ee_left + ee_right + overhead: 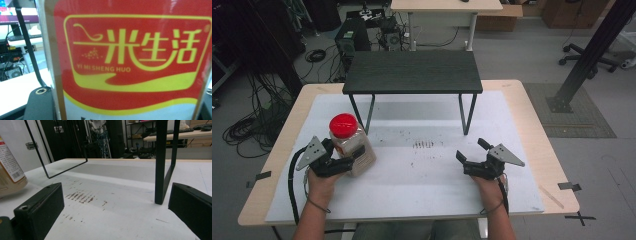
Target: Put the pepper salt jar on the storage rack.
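A clear jar [353, 146] with a red lid [343, 125] and tan contents stands at the left of the white mat [422, 190]. My left gripper [352, 161] is shut on its lower body from the near side. In the left gripper view the jar's red and yellow label [135, 62] sits right against the camera, with one black fingertip [40, 105] beside it. My right gripper [471, 150] rests on the mat at the right, open with nothing between its jaws. The right gripper view shows that gripper [116, 207] over bare mat, with the jar [10, 170] at the far left edge.
A black low shelf [412, 72] on thin metal legs stands at the back middle of the table; one leg [162, 162] rises just ahead of my right gripper. Small brown stains [423, 145] mark the mat between the hands. Cables and chairs lie on the floor beyond.
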### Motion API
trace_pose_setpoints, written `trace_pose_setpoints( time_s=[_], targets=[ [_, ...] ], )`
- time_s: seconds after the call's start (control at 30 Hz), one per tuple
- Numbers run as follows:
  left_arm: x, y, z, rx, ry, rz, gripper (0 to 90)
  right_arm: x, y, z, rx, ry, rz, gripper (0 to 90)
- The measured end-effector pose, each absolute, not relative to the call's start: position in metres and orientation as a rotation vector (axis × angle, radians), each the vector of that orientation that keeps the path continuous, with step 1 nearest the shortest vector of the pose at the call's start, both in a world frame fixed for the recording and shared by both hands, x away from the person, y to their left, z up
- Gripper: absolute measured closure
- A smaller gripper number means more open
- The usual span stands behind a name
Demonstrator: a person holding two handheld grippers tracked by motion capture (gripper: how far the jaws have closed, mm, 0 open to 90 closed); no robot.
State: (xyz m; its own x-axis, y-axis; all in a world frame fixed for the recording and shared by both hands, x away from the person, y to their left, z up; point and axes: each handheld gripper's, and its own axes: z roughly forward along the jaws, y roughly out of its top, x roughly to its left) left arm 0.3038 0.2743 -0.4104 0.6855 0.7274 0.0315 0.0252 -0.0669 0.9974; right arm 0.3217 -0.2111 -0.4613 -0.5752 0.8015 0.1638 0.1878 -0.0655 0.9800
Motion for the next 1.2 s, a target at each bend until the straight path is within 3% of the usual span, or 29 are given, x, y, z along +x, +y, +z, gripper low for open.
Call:
trace_pose_setpoints(
  time_s=[1.2],
  targets=[
    [0.291, 0.238, -0.307, 1.538, 0.629, 0.564, 27.0, 0.321, -0.213, -0.461, 1.062, 1.721, 1.714, 0.0]
  ],
)
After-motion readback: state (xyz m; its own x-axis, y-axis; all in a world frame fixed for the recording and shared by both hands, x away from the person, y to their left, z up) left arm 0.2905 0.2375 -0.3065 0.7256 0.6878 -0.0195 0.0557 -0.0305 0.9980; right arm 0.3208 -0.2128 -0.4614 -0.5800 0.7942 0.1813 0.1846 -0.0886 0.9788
